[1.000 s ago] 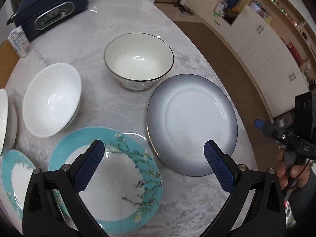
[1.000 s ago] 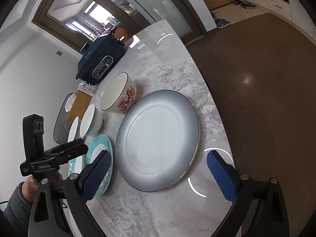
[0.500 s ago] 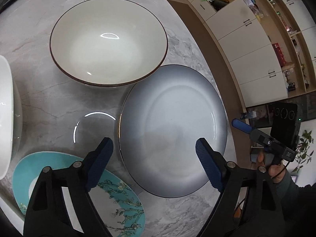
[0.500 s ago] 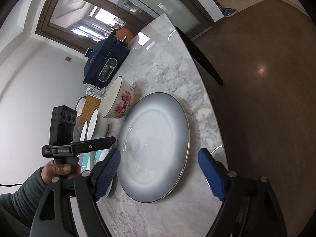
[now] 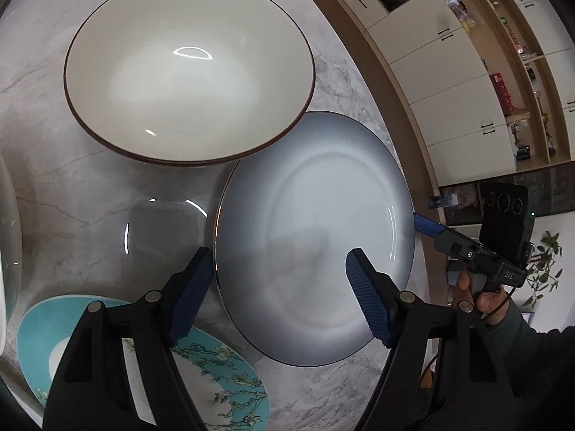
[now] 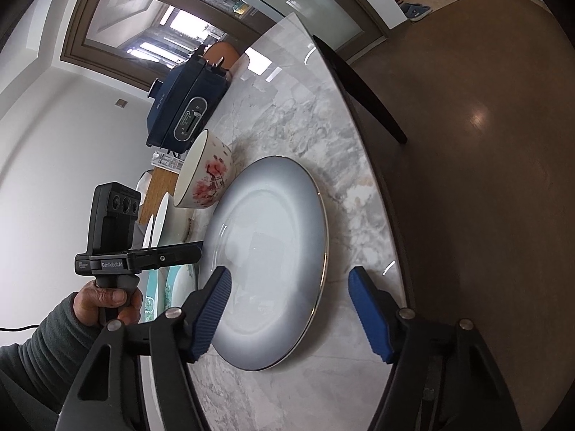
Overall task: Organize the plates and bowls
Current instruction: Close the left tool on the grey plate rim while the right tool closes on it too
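Note:
A large grey-rimmed plate (image 5: 312,230) lies flat on the marble table; it also shows in the right wrist view (image 6: 273,251). My left gripper (image 5: 276,294) is open and hovers over the plate's near-left edge. My right gripper (image 6: 291,312) is open and straddles the plate's opposite edge; its blue fingertip (image 5: 427,224) shows at the plate's right rim. A cream bowl with a dark rim (image 5: 187,68) sits just behind the plate, with pink flowers on its side (image 6: 208,176). A teal floral plate (image 5: 215,362) lies at the left.
A white bowl's edge (image 5: 7,237) is at the far left. A dark blue appliance (image 6: 187,107) stands at the table's far end. The table edge (image 6: 384,215) runs close beside the grey plate. White cabinets (image 5: 449,82) stand beyond.
Both grippers have moved in close to the grey plate from opposite sides. The left one came forward and lower over it. The right one dropped toward the plate's edge.

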### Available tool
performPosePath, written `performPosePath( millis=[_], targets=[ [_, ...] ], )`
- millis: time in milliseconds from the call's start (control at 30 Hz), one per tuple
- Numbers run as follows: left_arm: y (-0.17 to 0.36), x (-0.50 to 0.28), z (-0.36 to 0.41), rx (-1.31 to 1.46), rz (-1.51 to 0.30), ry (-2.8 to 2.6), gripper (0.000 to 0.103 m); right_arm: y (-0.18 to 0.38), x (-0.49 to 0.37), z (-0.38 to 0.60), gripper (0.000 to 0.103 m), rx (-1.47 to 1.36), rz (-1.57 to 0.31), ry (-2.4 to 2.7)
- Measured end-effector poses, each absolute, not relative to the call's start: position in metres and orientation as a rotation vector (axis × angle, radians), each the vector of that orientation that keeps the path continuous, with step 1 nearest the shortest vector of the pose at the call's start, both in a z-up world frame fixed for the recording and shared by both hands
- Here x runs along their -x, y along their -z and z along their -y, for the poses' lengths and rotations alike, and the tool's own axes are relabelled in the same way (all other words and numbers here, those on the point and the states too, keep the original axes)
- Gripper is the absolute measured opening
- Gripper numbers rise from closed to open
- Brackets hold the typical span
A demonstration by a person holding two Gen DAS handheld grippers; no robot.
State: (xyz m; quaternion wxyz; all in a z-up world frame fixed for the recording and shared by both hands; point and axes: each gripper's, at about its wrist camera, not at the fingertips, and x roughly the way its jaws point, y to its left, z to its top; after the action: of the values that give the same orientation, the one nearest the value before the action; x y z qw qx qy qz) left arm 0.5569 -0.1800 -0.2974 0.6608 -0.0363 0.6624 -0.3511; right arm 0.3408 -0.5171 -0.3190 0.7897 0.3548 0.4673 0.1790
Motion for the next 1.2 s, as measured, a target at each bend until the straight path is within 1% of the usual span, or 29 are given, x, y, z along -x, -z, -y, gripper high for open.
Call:
performPosePath(
  millis=[33, 67, 100, 133, 167, 267, 333, 600, 800, 867, 933, 1000, 1200],
  targets=[
    [0.295, -0.558, 0.178, 0.068, -1.496, 0.787, 0.063, 0.320, -0.342, 0.517, 0.068, -0.763, -1.007, -0.390],
    [0.294, -0.559, 0.176, 0.052, -1.496, 0.775, 0.051, 0.320, -0.343, 0.516, 0.067, -0.761, -1.008, -0.397],
    [0.294, -0.561, 0.172, 0.036, -1.497, 0.759, 0.044, 0.321, -0.343, 0.515, 0.065, -0.758, -1.011, -0.405],
    [0.294, -0.563, 0.167, 0.029, -1.505, 0.744, 0.027, 0.322, -0.345, 0.514, 0.063, -0.758, -1.017, -0.414],
    [0.294, -0.565, 0.162, 0.038, -1.512, 0.735, 0.021, 0.323, -0.345, 0.513, 0.063, -0.758, -1.023, -0.421],
    [0.292, -0.567, 0.150, 0.060, -1.521, 0.743, 0.021, 0.323, -0.344, 0.516, 0.060, -0.758, -1.014, -0.419],
    [0.288, -0.567, 0.146, 0.047, -1.527, 0.746, 0.021, 0.323, -0.343, 0.518, 0.052, -0.756, -1.024, -0.406],
    [0.280, -0.580, 0.123, 0.101, -1.566, 0.769, 0.021, 0.319, -0.341, 0.516, 0.052, -0.696, -1.062, -0.385],
    [0.271, -0.578, 0.131, 0.007, -1.564, 0.765, 0.021, 0.318, -0.341, 0.514, 0.052, -0.670, -1.063, -0.385],
    [0.270, -0.583, 0.130, -0.004, -1.569, 0.767, 0.021, 0.317, -0.342, 0.514, 0.045, -0.646, -1.069, -0.378],
    [0.269, -0.586, 0.124, -0.010, -1.570, 0.771, 0.019, 0.319, -0.343, 0.516, 0.026, -0.640, -1.080, -0.355],
    [0.273, -0.583, 0.127, -0.002, -1.578, 0.776, 0.019, 0.323, -0.344, 0.522, 0.017, -0.664, -1.097, -0.332],
    [0.274, -0.578, 0.138, -0.002, -1.577, 0.762, 0.019, 0.319, -0.349, 0.514, 0.018, -0.617, -1.125, -0.313]
  ],
)
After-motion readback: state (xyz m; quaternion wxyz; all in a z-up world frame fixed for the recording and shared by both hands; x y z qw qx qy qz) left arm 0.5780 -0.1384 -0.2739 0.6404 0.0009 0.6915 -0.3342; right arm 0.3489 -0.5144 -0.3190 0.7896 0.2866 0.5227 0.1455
